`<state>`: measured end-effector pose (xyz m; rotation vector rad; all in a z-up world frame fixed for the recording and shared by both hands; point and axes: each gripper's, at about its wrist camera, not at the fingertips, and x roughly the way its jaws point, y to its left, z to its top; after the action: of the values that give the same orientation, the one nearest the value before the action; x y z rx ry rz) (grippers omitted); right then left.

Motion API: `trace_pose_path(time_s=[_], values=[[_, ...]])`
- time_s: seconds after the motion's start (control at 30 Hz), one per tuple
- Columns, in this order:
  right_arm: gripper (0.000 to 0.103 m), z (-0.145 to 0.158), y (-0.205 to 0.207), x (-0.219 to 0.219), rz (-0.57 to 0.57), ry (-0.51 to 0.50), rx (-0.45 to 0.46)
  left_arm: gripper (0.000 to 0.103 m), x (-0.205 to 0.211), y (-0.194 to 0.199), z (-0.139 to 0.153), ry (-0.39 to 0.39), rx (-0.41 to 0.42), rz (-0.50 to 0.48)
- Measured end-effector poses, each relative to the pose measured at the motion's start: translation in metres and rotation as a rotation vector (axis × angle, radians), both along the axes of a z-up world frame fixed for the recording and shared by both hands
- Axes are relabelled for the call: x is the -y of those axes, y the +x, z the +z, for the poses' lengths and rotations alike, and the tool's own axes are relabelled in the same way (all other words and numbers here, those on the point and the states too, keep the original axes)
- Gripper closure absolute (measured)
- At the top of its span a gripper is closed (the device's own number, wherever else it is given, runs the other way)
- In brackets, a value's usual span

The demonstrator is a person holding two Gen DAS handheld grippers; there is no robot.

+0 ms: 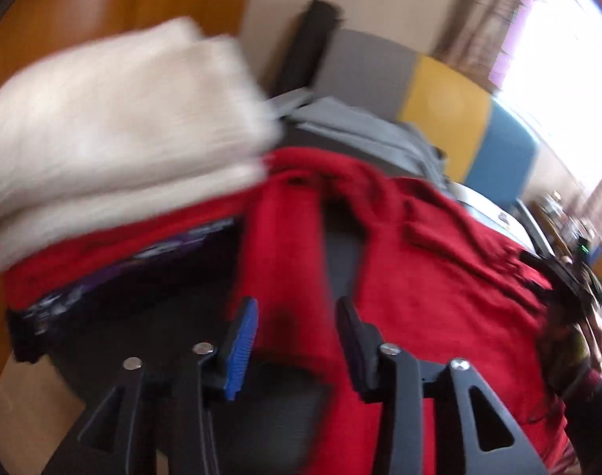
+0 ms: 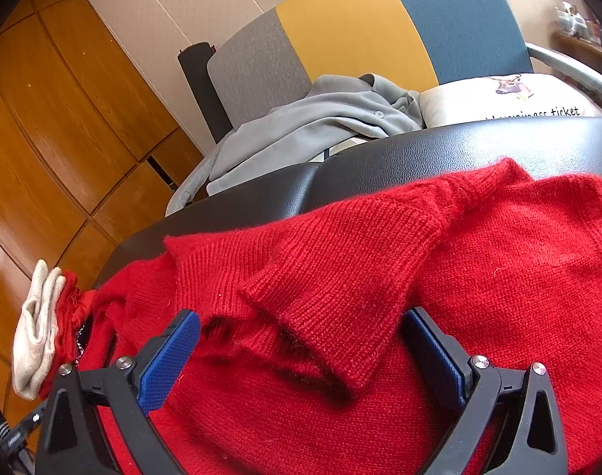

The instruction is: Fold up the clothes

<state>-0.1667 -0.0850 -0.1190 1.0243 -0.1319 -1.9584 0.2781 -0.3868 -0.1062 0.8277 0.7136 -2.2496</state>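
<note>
A red knit sweater lies spread on a black padded surface. One sleeve is folded across the body, and its cuff lies between the wide-apart blue pads of my open right gripper. In the blurred left wrist view, my left gripper has its fingers close together on a bunched strip of the red sweater. A white-gloved hand fills the upper left of that view. Another gloved hand shows at the sweater's left edge in the right wrist view.
A grey shirt and a white printed pillow lie on a seat with a grey, yellow and blue backrest behind the black surface. Wooden cabinet doors stand on the left. A bright window is far right.
</note>
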Motion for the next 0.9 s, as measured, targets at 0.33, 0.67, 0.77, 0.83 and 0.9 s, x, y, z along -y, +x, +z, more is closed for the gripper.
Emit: trace_pose_path(time_s=[0.33,0.67,0.77,0.83,0.9], values=[[0.000,0.001,0.004,0.007,-0.004,0.041,-0.022,0.049,0.023,-0.028,-0.040,0.091,0.006,-0.045],[0.000,0.000,0.014,0.026,-0.008,0.198,-0.111,0.096,0.024,-0.027,-0.023,0.081,-0.009,0.044],[0.000,-0.001,0.019,0.036,-0.008,0.281,-0.158,0.096,0.026,-0.029,0.021,0.021,-0.119,0.084],[0.000,-0.003,0.022,0.042,-0.007,0.335,-0.190,0.096,0.025,-0.037,0.053,-0.042,-0.181,0.087],[0.000,-0.003,0.022,0.044,-0.008,0.352,-0.201,0.097,0.022,-0.057,0.086,-0.104,-0.243,0.064]])
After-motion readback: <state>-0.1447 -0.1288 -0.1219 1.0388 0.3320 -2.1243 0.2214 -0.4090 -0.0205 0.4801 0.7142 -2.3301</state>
